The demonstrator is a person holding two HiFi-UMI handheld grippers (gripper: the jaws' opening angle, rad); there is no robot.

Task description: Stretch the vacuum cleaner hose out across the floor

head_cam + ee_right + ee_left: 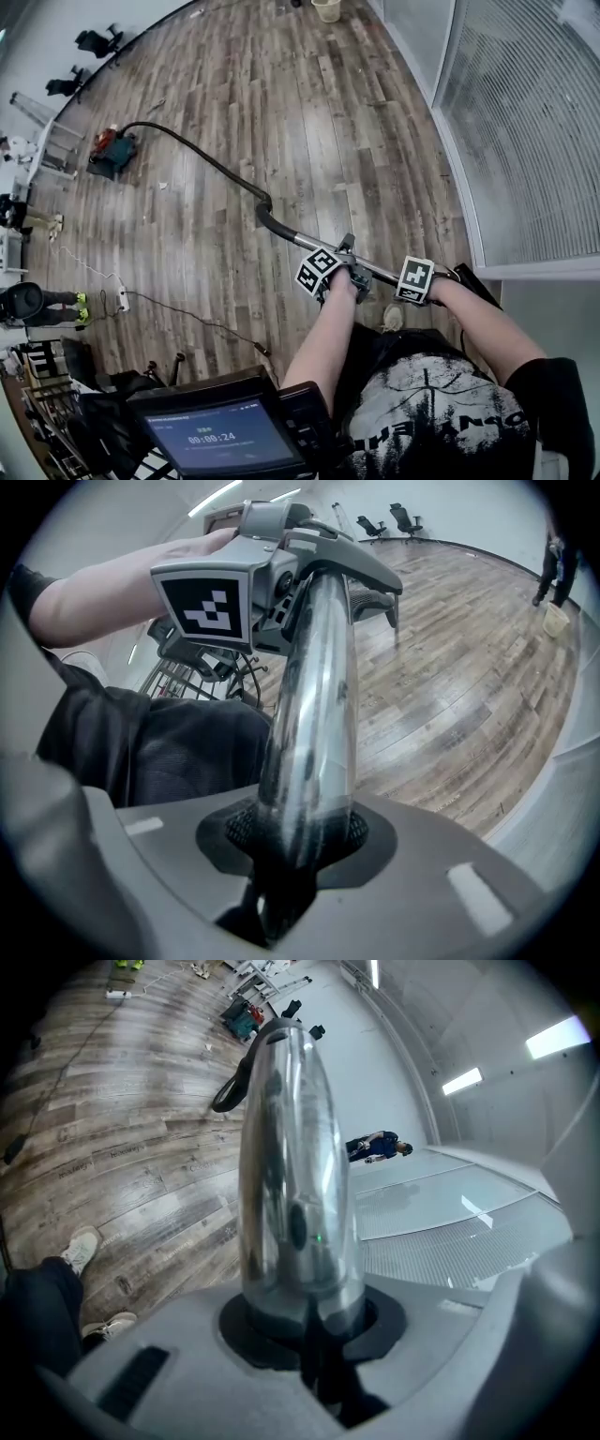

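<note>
Two grippers on one item: left gripper [337, 267] and right gripper [427, 279], each pinched tight round the chrome wand [384, 270] of the vacuum cleaner, the left one nearer the hose end, the right one just behind it. Jaws of both closed on the tube, nothing else between them. Attached: black hose [202, 161], running from the wand's bend across the wood-plank floor [309, 112] in a shallow curve to the vacuum cleaner body [112, 152], well apart at the far left near the white wall [56, 37]. Condition, as judged: largely paid out, some bow in the middle, so stretching apparently under way and not yet complete. Handling notes for the step: pull along the hose's own line, away from the vacuum cleaner body, not sideways; keep the wand low and both grips firm, polished metal being likely to slip or twist between the pads; ease off at the flattening of the curve, to avoid dragging or tipping the body or straining the cuff at the bend. Hazards nearby: thin cable [202, 321] and power strip [123, 300] on the floor to the left, glazed partition [525, 141] close on the right, shoe [394, 319] beneath the wand; mind footing if stepping back.
</note>
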